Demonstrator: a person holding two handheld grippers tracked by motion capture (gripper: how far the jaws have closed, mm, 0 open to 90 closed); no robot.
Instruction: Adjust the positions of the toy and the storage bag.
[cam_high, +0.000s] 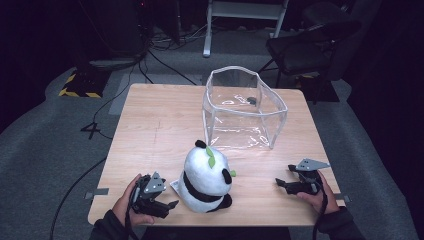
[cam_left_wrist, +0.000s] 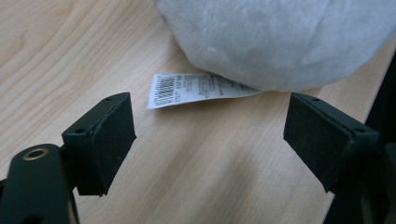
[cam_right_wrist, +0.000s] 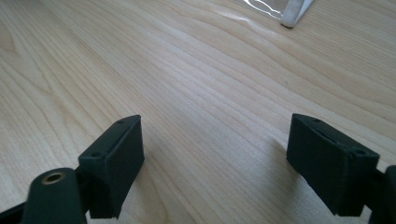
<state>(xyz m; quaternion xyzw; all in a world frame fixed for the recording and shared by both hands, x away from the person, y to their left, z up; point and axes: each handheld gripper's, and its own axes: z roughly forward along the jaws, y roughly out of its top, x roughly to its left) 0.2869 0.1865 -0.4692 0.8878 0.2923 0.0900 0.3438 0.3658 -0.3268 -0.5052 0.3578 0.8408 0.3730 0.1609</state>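
The plush panda (cam_high: 206, 177) sits upright at the worktop's (cam_high: 150, 130) six o'clock edge, its label (cam_left_wrist: 196, 88) splayed toward our left gripper (cam_high: 167, 205), whose jaws stand apart, likely lining up a grasp. At one o'clock the clear bag (cam_high: 242, 107) stands open-mouthed, probably to receive it. Our right gripper (cam_high: 281, 184), jaws apart and empty, rests at four o'clock.

The plush panda (cam_high: 206, 179) is white with black ears, a black band round its body and black feet, and it wears green leaves on its head and side. Its sewn-in label (cam_left_wrist: 196, 88) is white with fine black print. The tabletop (cam_high: 150, 130) is pale wood grain. The clear plastic bag (cam_high: 242, 107) has white edging. Both tools, left (cam_high: 170, 205) and right (cam_high: 280, 182), are black with grey top plates.
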